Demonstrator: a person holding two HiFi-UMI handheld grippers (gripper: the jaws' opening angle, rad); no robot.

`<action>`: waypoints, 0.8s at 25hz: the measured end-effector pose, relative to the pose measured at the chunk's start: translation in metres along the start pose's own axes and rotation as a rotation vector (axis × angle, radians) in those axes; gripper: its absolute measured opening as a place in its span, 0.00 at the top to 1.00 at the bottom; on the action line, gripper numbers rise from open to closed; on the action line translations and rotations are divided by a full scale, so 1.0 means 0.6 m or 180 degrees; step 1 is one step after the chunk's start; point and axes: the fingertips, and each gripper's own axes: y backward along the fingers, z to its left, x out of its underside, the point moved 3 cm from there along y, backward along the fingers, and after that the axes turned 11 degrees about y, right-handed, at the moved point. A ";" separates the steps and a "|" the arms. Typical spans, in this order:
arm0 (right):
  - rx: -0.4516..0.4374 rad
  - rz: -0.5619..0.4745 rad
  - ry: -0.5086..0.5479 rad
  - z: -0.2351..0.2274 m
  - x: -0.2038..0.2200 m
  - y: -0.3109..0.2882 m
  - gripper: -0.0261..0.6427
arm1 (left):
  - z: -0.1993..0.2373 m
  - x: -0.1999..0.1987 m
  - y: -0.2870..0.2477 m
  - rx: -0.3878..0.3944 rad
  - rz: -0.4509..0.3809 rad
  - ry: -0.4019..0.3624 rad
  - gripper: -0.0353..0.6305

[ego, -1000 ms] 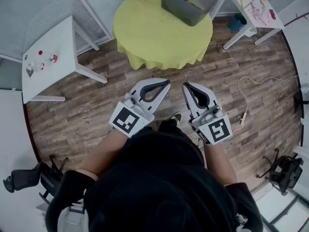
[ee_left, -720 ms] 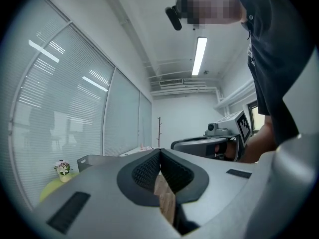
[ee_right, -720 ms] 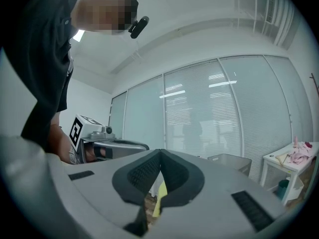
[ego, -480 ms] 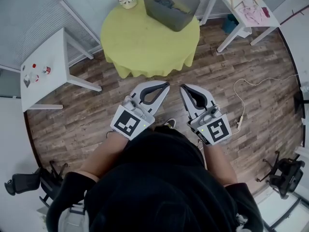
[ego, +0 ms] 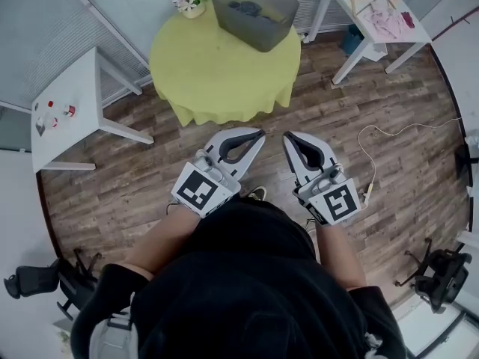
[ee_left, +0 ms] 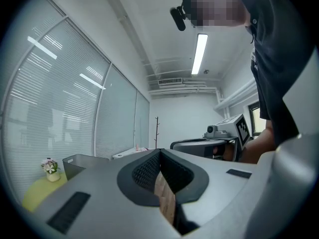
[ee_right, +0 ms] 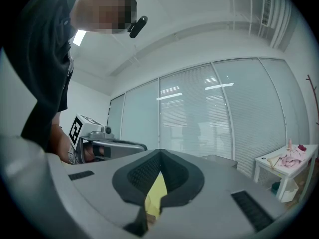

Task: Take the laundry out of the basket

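Observation:
A grey laundry basket (ego: 255, 11) with dark clothes in it stands at the far edge of a round table with a yellow-green cloth (ego: 217, 69). My left gripper (ego: 257, 134) and right gripper (ego: 289, 136) are held side by side at waist height, well short of the table, both shut with nothing between the jaws. In the left gripper view the basket (ee_left: 79, 164) shows low at the left and the left gripper (ee_left: 159, 152) has its tips together. The right gripper (ee_right: 159, 153) in its own view is likewise closed tip to tip.
A small flower pot (ego: 188, 0) sits on the round table beside the basket. A white side table (ego: 63, 111) with small items stands at left, another white table (ego: 378, 13) with pink cloth at upper right. A cable (ego: 373, 155) lies on the wood floor. Office chairs (ego: 438, 271) stand at the lower corners.
The round table and basket have shifted left and down in the head view as the person steps and looks further ahead. Both grippers keep their place in front of the body, still shut.

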 end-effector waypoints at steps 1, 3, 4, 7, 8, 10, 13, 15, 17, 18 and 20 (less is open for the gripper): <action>0.0015 0.0010 0.0005 -0.004 0.002 0.002 0.93 | 0.000 0.001 -0.003 0.0007 0.0005 0.0002 0.93; 0.0036 0.0032 0.0008 -0.012 0.007 0.006 0.93 | -0.002 0.002 -0.011 0.0026 0.0010 -0.0004 0.93; 0.0043 0.0037 0.0007 -0.016 0.008 0.008 0.93 | -0.003 0.002 -0.015 0.0040 0.0012 -0.0013 0.93; 0.0040 -0.0016 -0.0020 -0.026 0.004 0.007 0.93 | -0.003 0.003 -0.029 0.0094 0.0021 -0.0043 0.93; 0.0028 -0.0053 -0.0036 -0.028 0.002 0.004 0.93 | -0.001 0.002 -0.033 0.0116 0.0017 -0.0049 0.93; 0.0028 -0.0055 -0.0046 -0.037 0.005 -0.001 0.93 | 0.005 0.002 -0.042 0.0149 0.0018 -0.0060 0.93; 0.0067 0.0026 -0.0038 -0.054 0.014 -0.006 0.93 | 0.014 0.002 -0.061 0.0167 0.0042 -0.0048 0.93; 0.0079 0.0065 -0.0003 -0.068 0.018 -0.012 0.93 | 0.024 -0.001 -0.075 0.0181 0.0035 -0.0039 0.93; 0.0072 0.0050 -0.0023 -0.082 0.022 -0.022 0.93 | 0.036 -0.004 -0.089 0.0193 0.0016 -0.0037 0.93; 0.0073 0.0045 -0.0040 -0.090 0.024 -0.028 0.93 | 0.043 -0.006 -0.096 0.0200 0.0011 -0.0036 0.93; 0.0095 0.0094 -0.0046 -0.107 0.030 -0.040 0.93 | 0.059 -0.007 -0.109 0.0215 0.0014 -0.0039 0.93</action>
